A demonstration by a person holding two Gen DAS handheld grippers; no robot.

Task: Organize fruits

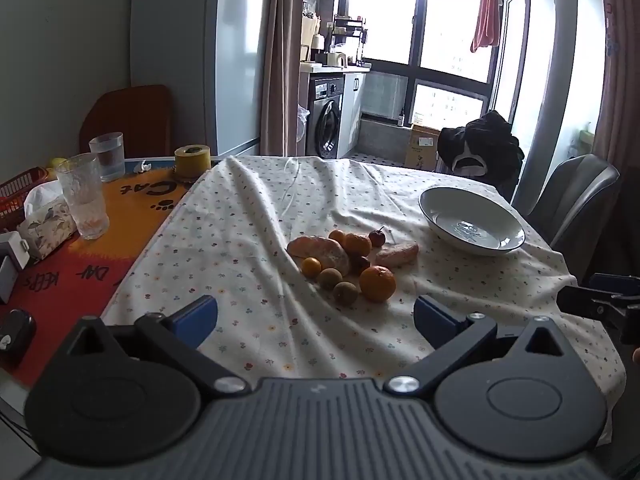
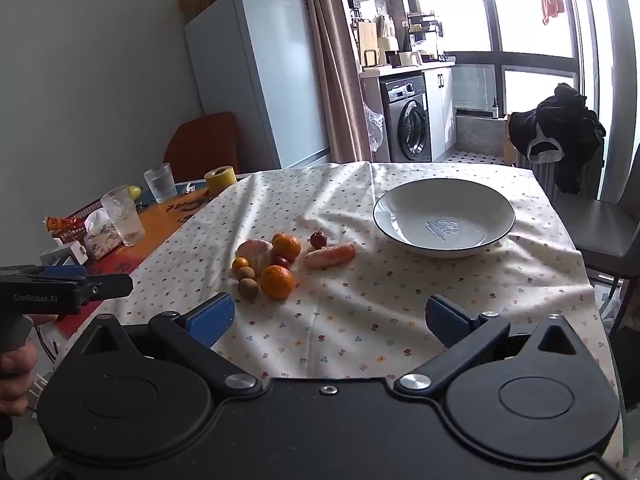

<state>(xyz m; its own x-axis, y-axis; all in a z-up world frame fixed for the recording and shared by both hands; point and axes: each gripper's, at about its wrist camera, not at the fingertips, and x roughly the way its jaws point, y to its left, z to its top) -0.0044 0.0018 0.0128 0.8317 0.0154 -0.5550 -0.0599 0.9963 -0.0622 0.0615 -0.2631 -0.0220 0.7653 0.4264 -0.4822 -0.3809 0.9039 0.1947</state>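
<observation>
Both grippers hover at the near edge of the table, wide apart and empty — left gripper (image 1: pixel 316 322) facing the fruit pile, right gripper (image 2: pixel 330 320) aimed between the pile and the bowl (image 2: pixel 500 208). Nothing is picked yet; this looks like the opening approach. Just ahead sits the big orange (image 2: pixel 277 281), nearest of the cluster, with small brownish fruits (image 2: pixel 247 289) touching its left side. Beyond, the carrot-like piece (image 2: pixel 330 255) lies flat, long axis running left to right, its far end tilted toward the bowl. Next move, I'd judge — reach forward, straddle one fruit, close gently, carry it right to the empty bowl.
</observation>
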